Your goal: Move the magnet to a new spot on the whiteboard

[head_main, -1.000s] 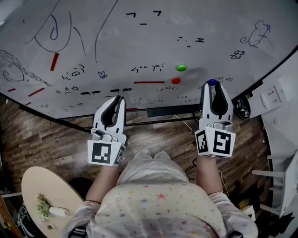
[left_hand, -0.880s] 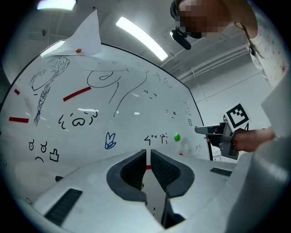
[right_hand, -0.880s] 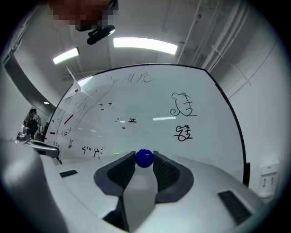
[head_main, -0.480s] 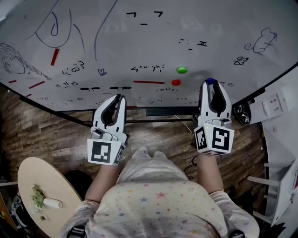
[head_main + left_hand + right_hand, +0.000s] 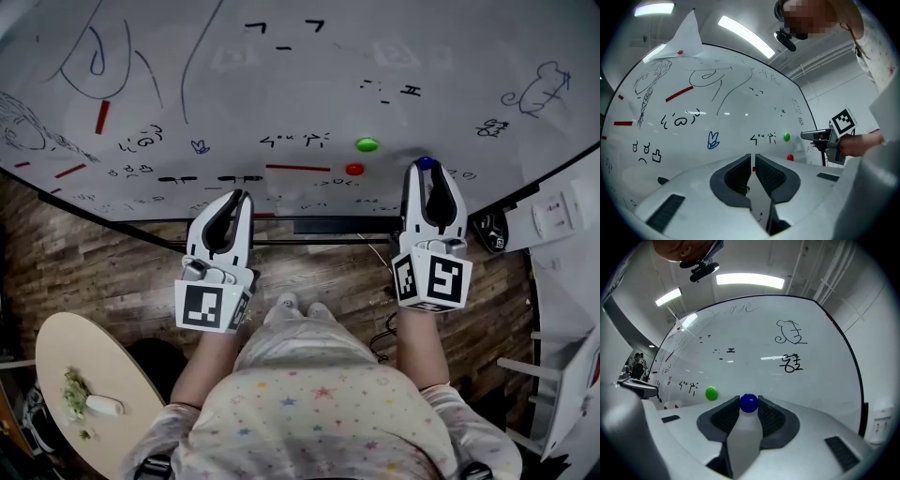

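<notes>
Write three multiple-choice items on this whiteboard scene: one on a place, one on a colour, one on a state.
1. Where is the blue magnet?
A. Between the left tool's jaws.
B. Between the right tool's jaws.
C. On the round table.

2. What colour is the magnet just above the red magnet?
A. Green.
B. Yellow.
C. Black.

3. How do the left tool's jaws stand?
A. Wide apart.
B. Clamped on a marker.
C. Almost together, empty.

Answers:
1 B: the right gripper view shows its jaws flanking the magnet at the whiteboard.
2 A: the green magnet sits just above the red one.
3 C: the left gripper view shows only a slit between them.
</notes>
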{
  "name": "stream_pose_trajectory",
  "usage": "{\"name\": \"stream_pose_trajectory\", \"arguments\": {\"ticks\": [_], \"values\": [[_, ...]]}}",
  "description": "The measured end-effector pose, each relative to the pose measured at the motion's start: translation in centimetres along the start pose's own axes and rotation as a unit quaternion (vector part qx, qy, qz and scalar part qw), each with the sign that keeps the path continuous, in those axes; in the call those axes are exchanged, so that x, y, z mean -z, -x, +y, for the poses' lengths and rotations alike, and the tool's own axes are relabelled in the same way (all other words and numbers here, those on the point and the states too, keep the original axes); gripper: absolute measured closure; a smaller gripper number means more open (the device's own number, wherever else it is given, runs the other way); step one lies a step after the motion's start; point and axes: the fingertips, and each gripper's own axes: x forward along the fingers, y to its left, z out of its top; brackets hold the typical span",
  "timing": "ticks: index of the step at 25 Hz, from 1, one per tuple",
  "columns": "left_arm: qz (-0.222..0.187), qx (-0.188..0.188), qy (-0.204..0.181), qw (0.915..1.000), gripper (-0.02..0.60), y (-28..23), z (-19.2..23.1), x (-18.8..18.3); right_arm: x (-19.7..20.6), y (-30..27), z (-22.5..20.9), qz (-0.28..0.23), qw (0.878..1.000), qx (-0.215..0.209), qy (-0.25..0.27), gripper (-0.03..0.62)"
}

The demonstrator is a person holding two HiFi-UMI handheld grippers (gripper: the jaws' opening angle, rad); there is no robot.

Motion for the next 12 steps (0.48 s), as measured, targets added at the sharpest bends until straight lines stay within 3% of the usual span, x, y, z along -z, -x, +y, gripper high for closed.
{"name": "stream_pose_trajectory", "arguments": {"ticks": [12], "values": [[0.005, -0.008, -0.002, 1.0000, 0.545, -0.67, 0.34, 0.27, 0.80, -0.81, -0.67, 0.006, 1.000, 0.001, -0.005, 0.472]]}}
